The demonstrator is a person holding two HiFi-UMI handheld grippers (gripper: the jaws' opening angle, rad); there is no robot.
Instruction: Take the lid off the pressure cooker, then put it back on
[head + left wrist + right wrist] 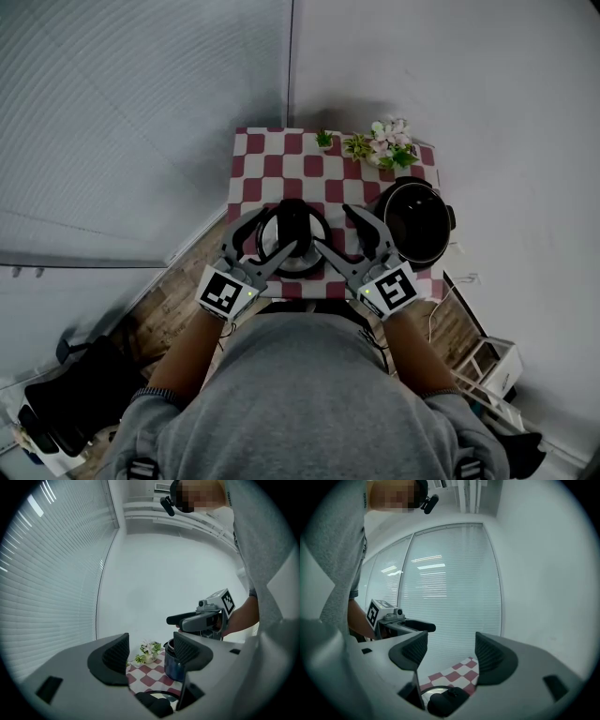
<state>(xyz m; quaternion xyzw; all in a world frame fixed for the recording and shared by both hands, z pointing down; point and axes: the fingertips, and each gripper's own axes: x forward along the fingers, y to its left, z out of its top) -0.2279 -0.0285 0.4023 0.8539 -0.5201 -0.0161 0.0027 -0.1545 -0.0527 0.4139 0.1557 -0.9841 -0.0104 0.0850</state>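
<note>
The pressure cooker pot (417, 223) stands open on the right side of the checkered table (272, 169); it also shows as a dark blue pot (172, 666) in the left gripper view. Its glass lid (292, 239) with a black handle lies on the cloth left of the pot, near the front edge. My left gripper (268, 234) and right gripper (337, 230) hover above the lid, facing each other, both open and empty. The lid (157, 704) sits below the left gripper (150, 653), and the lid (443, 699) lies under the right gripper (450, 651).
Small potted flowers (386, 142) and a tiny green plant (324, 140) stand at the table's far edge. White walls and window blinds (122, 112) surround the table. A black bag (66, 394) lies on the wooden floor at lower left.
</note>
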